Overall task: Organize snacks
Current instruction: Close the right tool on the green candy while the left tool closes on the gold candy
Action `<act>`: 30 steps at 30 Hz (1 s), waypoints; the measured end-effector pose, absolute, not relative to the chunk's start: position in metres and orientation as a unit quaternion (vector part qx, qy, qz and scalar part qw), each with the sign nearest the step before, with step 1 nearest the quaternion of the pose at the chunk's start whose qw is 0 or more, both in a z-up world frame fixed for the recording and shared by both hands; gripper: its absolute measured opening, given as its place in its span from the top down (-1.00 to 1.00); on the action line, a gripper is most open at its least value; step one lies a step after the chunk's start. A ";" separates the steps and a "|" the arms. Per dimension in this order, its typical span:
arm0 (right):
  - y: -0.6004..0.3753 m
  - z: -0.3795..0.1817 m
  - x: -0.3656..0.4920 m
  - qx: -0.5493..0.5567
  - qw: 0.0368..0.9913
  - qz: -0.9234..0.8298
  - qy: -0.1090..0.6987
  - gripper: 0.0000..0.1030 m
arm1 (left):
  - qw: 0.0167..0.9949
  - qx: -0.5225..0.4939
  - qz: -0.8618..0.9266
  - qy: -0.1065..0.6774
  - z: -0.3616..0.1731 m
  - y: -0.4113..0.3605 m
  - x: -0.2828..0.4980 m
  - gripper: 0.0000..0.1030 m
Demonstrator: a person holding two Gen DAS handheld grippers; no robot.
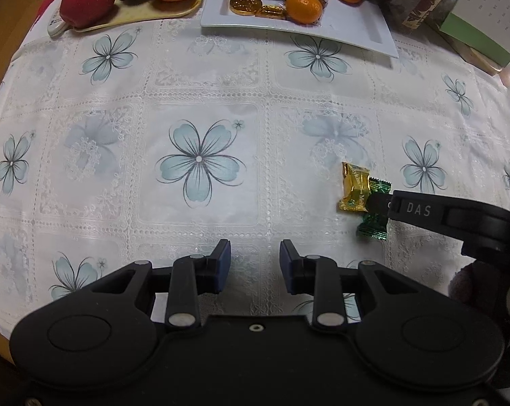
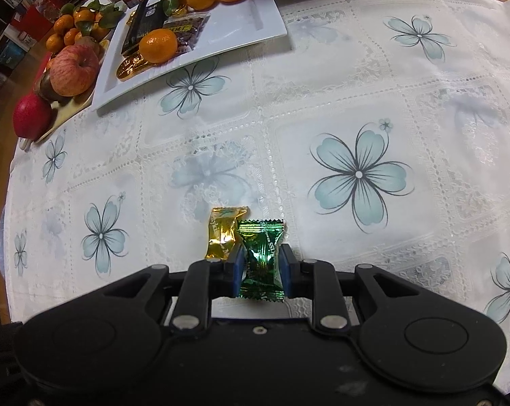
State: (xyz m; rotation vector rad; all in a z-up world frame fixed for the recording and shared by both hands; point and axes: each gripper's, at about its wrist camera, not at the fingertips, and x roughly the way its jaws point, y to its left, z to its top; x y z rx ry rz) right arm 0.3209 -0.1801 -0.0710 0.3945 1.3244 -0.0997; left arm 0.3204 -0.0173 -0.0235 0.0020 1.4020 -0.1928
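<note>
A green-wrapped candy (image 2: 261, 237) lies on the flowered tablecloth, and my right gripper (image 2: 262, 264) is shut on its middle, a blue pad pressing on each side. A gold-wrapped candy (image 2: 223, 233) lies right beside it on the left, touching it. In the left wrist view the right gripper (image 1: 378, 201) reaches in from the right, over the green candy (image 1: 373, 228) and next to the gold candy (image 1: 353, 186). My left gripper (image 1: 255, 253) hangs open above bare cloth, nothing between its fingers. The white snack tray (image 1: 356, 30) stands at the far side.
The white tray (image 2: 241, 23) holds tangerines, gold coins and dark packets. A yellow tray (image 1: 153, 13) with apples and other fruit sits to its left. Bags and a green box (image 1: 474, 34) crowd the far right. A person's hand (image 1: 471, 287) shows at the right edge.
</note>
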 end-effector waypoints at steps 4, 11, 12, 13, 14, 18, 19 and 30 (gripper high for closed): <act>-0.177 -0.075 0.322 0.173 0.769 -0.049 0.613 0.51 | 0.763 -0.008 -0.086 0.641 -0.021 -0.013 0.323 0.22; -0.173 -0.074 0.319 0.151 0.778 -0.051 0.608 0.61 | 0.774 -0.022 -0.086 0.627 -0.017 -0.015 0.328 0.22; -0.175 -0.073 0.318 0.149 0.779 -0.053 0.607 0.61 | 0.776 -0.023 -0.088 0.625 -0.017 -0.016 0.328 0.22; -0.177 -0.072 0.316 0.148 0.780 -0.055 0.606 0.61 | 0.777 -0.025 -0.091 0.622 -0.016 -0.018 0.329 0.22; -0.180 -0.070 0.315 0.149 0.781 -0.058 0.604 0.61 | 0.778 -0.027 -0.094 0.620 -0.016 -0.020 0.329 0.22; -0.195 -0.062 0.310 0.154 0.782 -0.071 0.599 0.61 | 0.782 -0.039 -0.112 0.612 -0.018 -0.029 0.331 0.22; -0.200 -0.060 0.308 0.156 0.782 -0.075 0.598 0.61 | 0.783 -0.041 -0.116 0.609 -0.018 -0.032 0.331 0.22; -0.238 -0.054 0.285 0.194 0.767 -0.088 0.605 0.61 | 0.806 -0.016 -0.152 0.572 -0.022 -0.084 0.332 0.22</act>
